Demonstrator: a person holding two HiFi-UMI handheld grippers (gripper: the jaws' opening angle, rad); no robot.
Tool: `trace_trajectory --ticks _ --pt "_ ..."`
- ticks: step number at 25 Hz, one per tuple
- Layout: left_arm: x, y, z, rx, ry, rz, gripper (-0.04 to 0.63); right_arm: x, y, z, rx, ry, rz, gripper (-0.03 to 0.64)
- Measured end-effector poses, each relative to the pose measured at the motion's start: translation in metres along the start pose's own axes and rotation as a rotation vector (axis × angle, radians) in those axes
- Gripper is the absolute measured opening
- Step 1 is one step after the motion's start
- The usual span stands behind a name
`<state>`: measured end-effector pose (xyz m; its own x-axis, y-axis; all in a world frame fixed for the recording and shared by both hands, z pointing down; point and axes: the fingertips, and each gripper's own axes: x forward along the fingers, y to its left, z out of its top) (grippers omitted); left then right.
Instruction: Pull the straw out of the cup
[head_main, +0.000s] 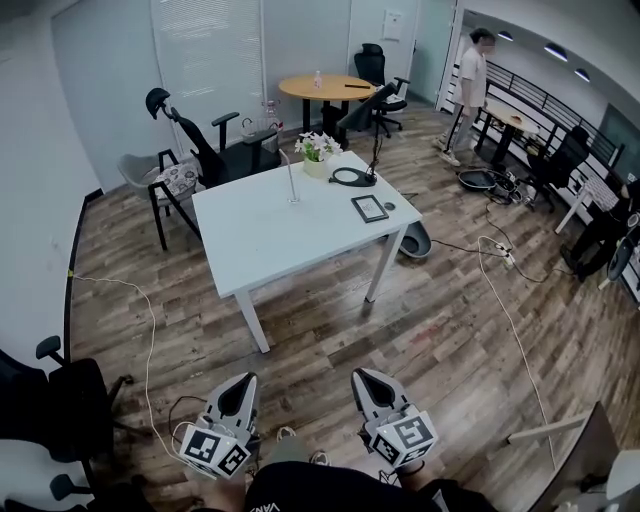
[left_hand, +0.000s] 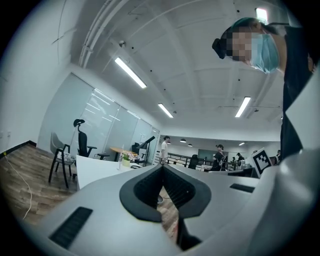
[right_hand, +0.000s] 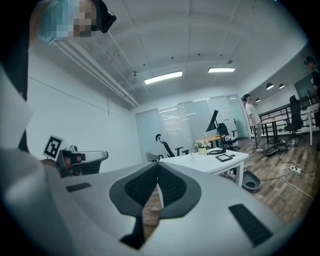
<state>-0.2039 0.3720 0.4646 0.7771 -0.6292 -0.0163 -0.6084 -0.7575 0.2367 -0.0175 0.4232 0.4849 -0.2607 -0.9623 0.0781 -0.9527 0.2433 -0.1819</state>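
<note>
The step in hand is the approach. The white surface (head_main: 270, 240) stands well apart at 12 o'clock from the person, so both tongs have to be carried across the wooden floor (head_main: 440, 340) before anything can be gripped. The left tongs (head_main: 243, 382) and the right tongs (head_main: 361, 378) are held level at 6 o'clock of the head view. Each has its jaws pressed together on nothing. A sound way, I judge, is to spread both pairs on arrival and steady the cup (head_main: 292, 198) low on its wall with one pair. The other pair can then pinch the straw (head_main: 290, 172) near its top and draw it straight up, since a light, clear cup may tip or slide. The cup stands at about 11 o'clock of the surface's middle, with the straw rising upright out of it. The room is an open office, with a round wooden table (head_main: 325, 88) at 12 o'clock, a black office chair (head_main: 195, 140) at 10 o'clock and a person (head_main: 471, 80) standing at 2 o'clock. Also on the surface are a pot of flowers (head_main: 318, 148) at 12 o'clock, a black cable loop (head_main: 335, 178) at 1 o'clock and a small picture frame (head_main: 369, 208) at 3 o'clock.
</note>
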Motion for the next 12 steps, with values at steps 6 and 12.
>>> trace_trajectory --ticks 6,12 --pt "0.030 0.018 0.009 0.001 -0.006 -0.036 0.011 0.026 -0.015 0.004 0.003 -0.001 -0.031 0.017" --pt "0.063 0.040 0.019 0.010 -0.001 -0.082 0.011 0.058 -0.028 0.013 0.000 -0.007 -0.070 0.017"
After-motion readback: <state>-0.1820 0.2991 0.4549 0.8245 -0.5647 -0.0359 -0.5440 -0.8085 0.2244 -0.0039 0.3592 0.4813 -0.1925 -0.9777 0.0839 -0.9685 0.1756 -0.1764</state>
